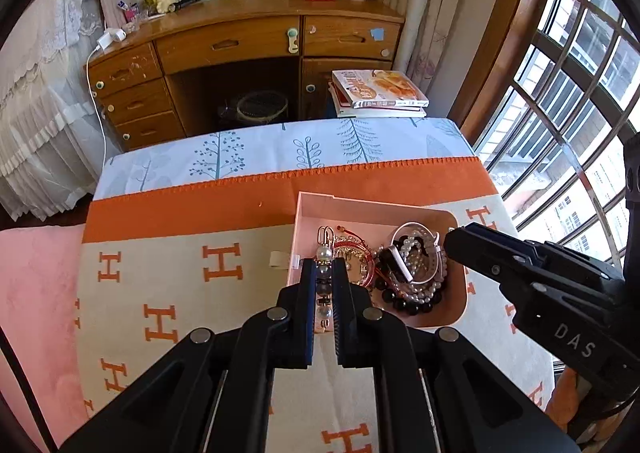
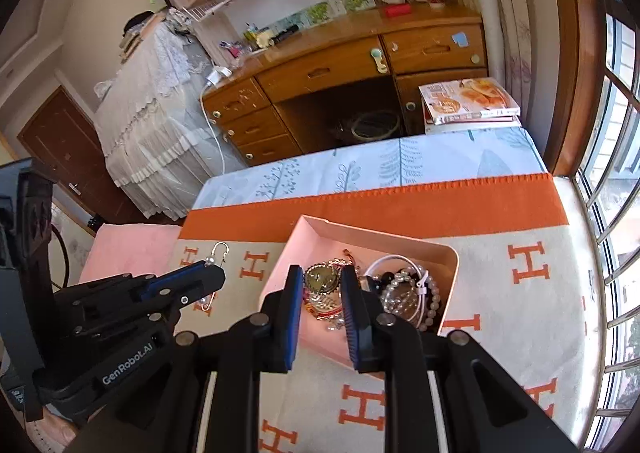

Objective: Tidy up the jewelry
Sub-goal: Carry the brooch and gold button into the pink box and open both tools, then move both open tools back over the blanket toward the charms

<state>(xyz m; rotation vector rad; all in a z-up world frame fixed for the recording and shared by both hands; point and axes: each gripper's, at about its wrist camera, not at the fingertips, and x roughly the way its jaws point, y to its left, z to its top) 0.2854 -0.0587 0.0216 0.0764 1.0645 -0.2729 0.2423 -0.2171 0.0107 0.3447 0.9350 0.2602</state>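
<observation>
Your left gripper (image 1: 323, 273) is clamped on a beaded pin (image 1: 324, 281): pearl and dark beads run between the two pads, and a silver loop sticks out past the tips. In the right wrist view the same pin (image 2: 218, 255) pokes out of the left gripper (image 2: 210, 273), up off the cloth, left of the pink tray (image 2: 316, 231).

Your right gripper (image 2: 322, 293) hangs over the tray with its jaws a little apart. Directly between them you see a round gold-faced piece (image 2: 322, 275) among the jewelry, but whether the pads touch anything you cannot tell; nothing looks lifted. In the left wrist view only the right gripper's tip (image 1: 466, 243) shows, at the tray's right side, and the gap is hidden.

Inside the tray (image 1: 320, 205): red cord bracelets (image 1: 352, 243), a tangle of black and clear bead strands with a white band (image 1: 412, 269). Single pieces in that tangle are hard to separate. The tray's near edge is covered by both grippers. The tray sits on the H-patterned blanket (image 1: 180, 285).
</observation>
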